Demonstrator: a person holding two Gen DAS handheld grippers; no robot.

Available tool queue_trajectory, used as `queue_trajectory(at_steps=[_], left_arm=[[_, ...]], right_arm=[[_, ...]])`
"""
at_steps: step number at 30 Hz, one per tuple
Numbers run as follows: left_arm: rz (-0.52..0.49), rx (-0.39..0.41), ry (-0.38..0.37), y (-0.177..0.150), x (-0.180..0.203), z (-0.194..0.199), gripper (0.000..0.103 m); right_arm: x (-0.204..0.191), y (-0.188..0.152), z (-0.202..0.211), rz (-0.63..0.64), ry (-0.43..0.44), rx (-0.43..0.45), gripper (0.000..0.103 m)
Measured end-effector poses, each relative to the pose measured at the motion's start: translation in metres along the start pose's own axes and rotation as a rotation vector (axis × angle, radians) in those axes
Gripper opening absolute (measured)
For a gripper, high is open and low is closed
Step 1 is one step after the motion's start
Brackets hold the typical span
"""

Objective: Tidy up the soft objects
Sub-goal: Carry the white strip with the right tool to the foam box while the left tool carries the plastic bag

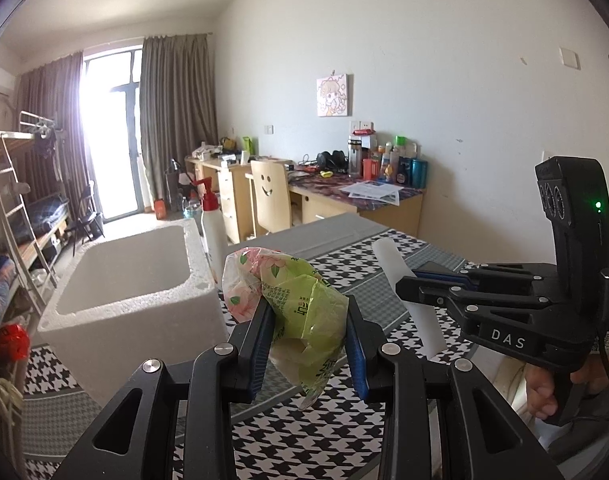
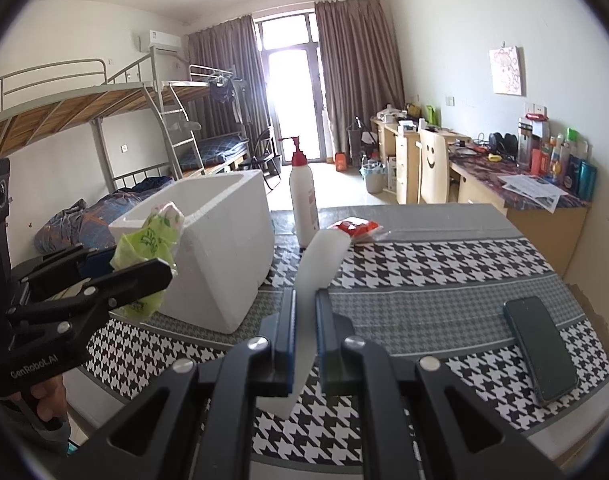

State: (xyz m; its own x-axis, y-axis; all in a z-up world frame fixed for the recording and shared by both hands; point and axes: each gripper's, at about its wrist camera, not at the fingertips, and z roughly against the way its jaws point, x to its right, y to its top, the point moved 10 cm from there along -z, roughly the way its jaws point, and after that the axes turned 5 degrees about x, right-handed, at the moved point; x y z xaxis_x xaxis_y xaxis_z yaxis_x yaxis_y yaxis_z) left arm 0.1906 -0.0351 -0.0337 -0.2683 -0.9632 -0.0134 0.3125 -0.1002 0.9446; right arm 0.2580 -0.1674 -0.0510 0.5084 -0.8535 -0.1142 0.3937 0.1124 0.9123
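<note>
- Crumpled green-and-pink plastic bag (image 1: 292, 312) clamped between left gripper (image 1: 310, 344) jaws, held clear above the desk (image 1: 384, 420); loose end dangling below the pads.
- Same bag (image 2: 148, 248) in right wrist view at 9 o'clock, just in front of the foam box (image 2: 224, 240) near wall, level with its rim; touching or not, cannot tell.
- Right gripper (image 2: 304, 340) jaws clenched on a white foam sheet (image 2: 320, 264); sheet sticking out past the fingertips toward 12 o'clock and hanging below them toward 6.
- From left wrist view, right gripper (image 1: 408, 284) at 3 o'clock, pointing toward 9, white sheet (image 1: 404, 280) pinched in it, tilted; hand (image 1: 544, 392) on the grip at lower right.
- Foam box (image 1: 136, 296) open-topped, white, sitting on the houndstooth cloth at 10 o'clock of the left view; interior visible part shows nothing inside.
- White pump bottle (image 2: 303, 196) with red head upright just behind the box's right corner.
- Red-and-white packet (image 2: 356, 228) lying flat on the desk beside the bottle, at 1 o'clock of the right jaws.
- Dark phone (image 2: 540, 348) flat on the desk at 4 o'clock of the right view, well apart from the box.
</note>
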Motion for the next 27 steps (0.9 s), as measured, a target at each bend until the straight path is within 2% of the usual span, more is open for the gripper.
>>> queue_trajectory(at_steps=[27], left_arm=[[0.009,0.056,0.062,0.028,-0.024,0.003,0.035]], right_arm=[[-0.002,0.033,-0.013,0.017,0.042,0.041,0.011]])
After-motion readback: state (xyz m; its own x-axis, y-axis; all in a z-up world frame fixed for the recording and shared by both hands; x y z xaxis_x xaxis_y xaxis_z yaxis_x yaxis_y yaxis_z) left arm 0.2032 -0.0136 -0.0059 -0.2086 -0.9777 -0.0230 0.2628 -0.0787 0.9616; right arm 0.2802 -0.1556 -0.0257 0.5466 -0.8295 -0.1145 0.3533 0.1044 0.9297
